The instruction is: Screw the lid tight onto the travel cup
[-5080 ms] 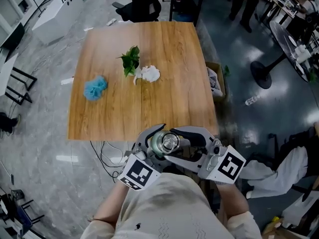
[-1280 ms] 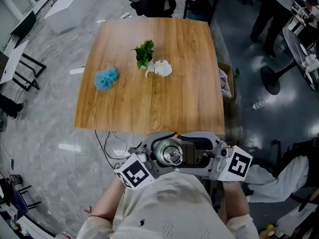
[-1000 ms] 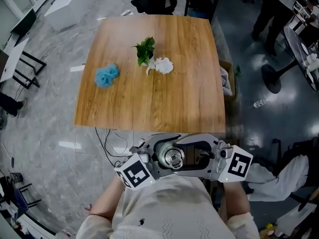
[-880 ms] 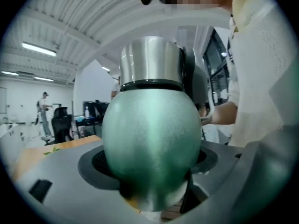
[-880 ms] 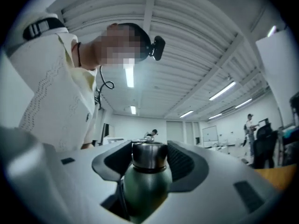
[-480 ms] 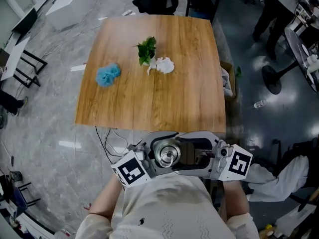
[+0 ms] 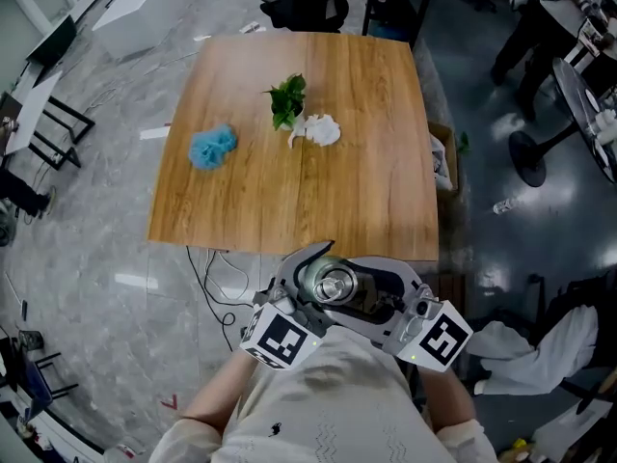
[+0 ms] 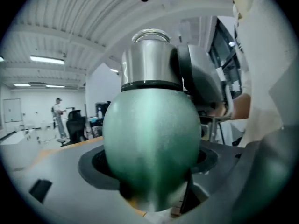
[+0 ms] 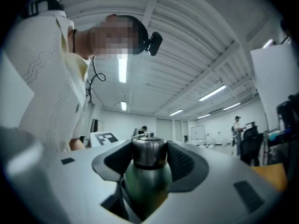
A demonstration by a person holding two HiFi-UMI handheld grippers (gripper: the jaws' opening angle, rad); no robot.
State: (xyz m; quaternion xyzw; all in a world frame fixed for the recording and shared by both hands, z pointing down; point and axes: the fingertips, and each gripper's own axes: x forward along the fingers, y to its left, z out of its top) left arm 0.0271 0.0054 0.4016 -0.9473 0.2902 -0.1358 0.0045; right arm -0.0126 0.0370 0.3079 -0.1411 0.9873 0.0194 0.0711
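Note:
The travel cup (image 7: 335, 284) is held in the air close to the person's chest, just off the table's near edge. It has a green rounded body (image 8: 152, 143) and a steel lid (image 8: 150, 59) on top. My left gripper (image 7: 313, 276) is shut on the green body, which fills its view. My right gripper (image 7: 352, 287) reaches in from the right, and its jaws are closing with the steel lid (image 9: 149, 154) between them. Its dark pads (image 9: 180, 160) lie against both sides of the lid.
The wooden table (image 7: 366, 191) lies ahead with a blue puff (image 7: 212, 146), a green leafy sprig (image 7: 287, 99) and a white crumpled thing (image 7: 318, 129). A box (image 7: 443, 162) stands by its right edge. Cables (image 7: 217, 278) lie on the floor.
Both grippers have turned around the cup: the left marker cube swung right and down, the right one dropped lower. The cup sits slightly nearer the table edge.

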